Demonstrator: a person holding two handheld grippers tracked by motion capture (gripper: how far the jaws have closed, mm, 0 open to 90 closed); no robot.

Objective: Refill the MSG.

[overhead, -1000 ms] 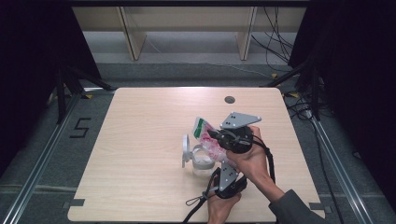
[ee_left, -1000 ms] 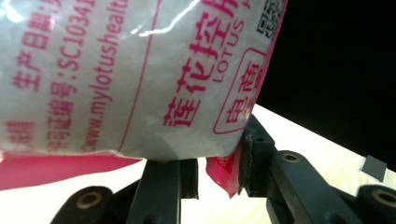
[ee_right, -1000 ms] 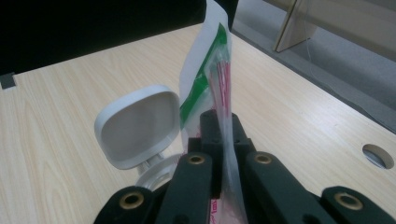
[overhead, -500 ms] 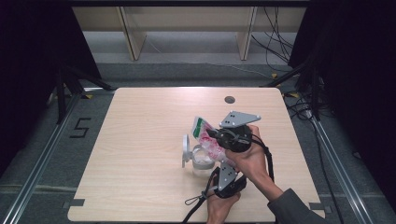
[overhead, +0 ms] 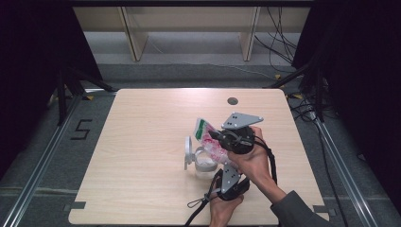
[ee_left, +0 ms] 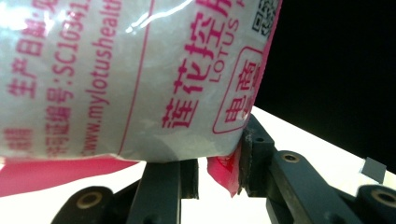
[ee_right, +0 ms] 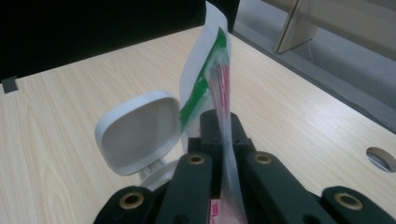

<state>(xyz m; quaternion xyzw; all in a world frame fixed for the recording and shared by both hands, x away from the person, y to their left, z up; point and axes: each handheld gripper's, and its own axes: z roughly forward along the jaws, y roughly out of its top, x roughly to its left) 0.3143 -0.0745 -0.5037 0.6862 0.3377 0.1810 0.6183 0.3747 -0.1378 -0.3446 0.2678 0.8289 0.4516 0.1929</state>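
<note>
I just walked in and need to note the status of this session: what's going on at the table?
A person at the light wooden table works a gripper in each hand. The right gripper is shut on the edge of a pink-and-white printed plastic pouch. The left gripper pinches the pouch's lower corner. They hold it tilted over a small clear plastic container whose white hinged lid stands open.
</note>
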